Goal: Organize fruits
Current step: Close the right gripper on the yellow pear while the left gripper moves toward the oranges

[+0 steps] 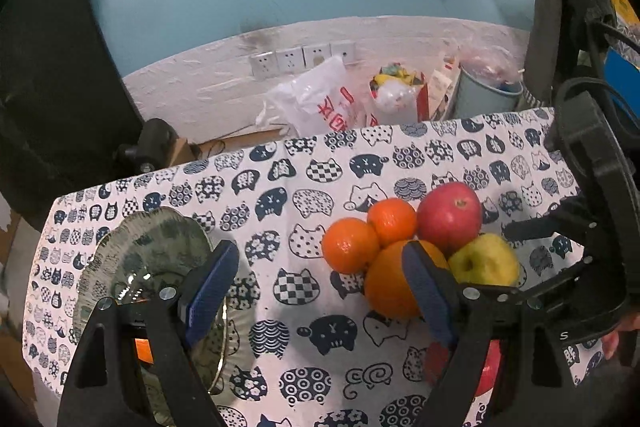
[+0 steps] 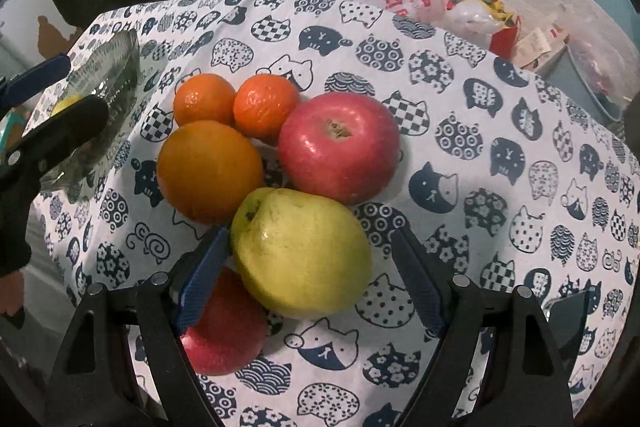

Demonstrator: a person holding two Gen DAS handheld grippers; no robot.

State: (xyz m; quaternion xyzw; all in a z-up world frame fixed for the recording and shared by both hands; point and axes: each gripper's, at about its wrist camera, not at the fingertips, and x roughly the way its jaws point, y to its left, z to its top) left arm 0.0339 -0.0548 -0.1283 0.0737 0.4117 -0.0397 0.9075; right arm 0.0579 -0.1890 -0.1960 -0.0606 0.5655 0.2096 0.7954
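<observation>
My table wears a soft matt cloth with cat prints. The big red apple is smooth and shiny. At its nine o'clock, the big orange looks dull and bumpy. The glass plate is clear and shiny. My finger pads are rough blue rubber.

A second red apple lies half hidden behind the right gripper's jaws.
</observation>
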